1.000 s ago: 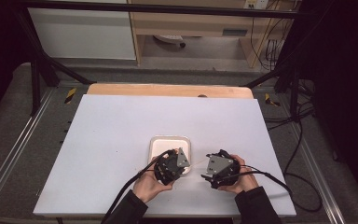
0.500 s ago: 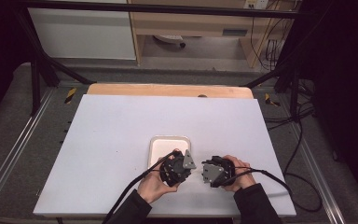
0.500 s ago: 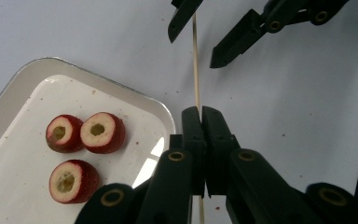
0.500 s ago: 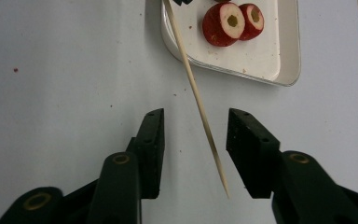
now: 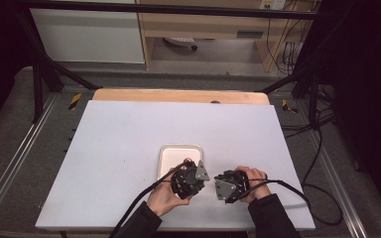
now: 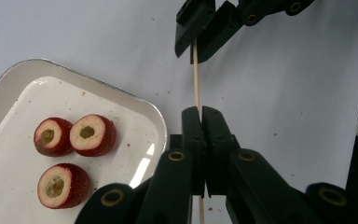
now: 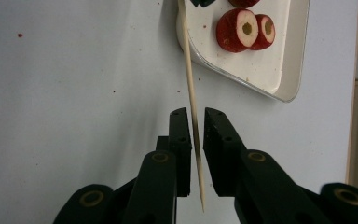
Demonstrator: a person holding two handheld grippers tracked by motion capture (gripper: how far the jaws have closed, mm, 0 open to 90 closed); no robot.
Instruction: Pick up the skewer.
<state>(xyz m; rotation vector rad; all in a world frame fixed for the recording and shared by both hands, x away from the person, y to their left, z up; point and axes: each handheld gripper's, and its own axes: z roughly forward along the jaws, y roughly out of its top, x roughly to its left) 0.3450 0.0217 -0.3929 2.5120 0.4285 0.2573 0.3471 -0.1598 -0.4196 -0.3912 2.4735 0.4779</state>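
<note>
A thin wooden skewer (image 6: pixel 196 79) runs between my two grippers just above the white table. My left gripper (image 6: pixel 201 112) is shut on one end of it, beside the tray (image 6: pixel 9 84) at the near middle of the table. My right gripper (image 7: pixel 197 114) faces it, and its jaws have just been closing. The skewer (image 7: pixel 189 70) stands between them against the left pad, with a narrow gap still on the other side. In the high view the left gripper (image 5: pixel 198 181) and right gripper (image 5: pixel 223 187) sit close together. Three hollowed red strawberry pieces (image 6: pixel 93 135) lie in the tray.
The white enamel tray (image 5: pixel 178 151) lies just beyond the left hand. The white tabletop (image 5: pixel 129 139) stretches wide to the left, right and far side, ending at a wooden strip (image 5: pixel 178 95). Cables trail from both grippers off the near edge.
In the high view the left gripper has edged to the right toward the right gripper, so the space between them has narrowed. The right hand has stayed put.
</note>
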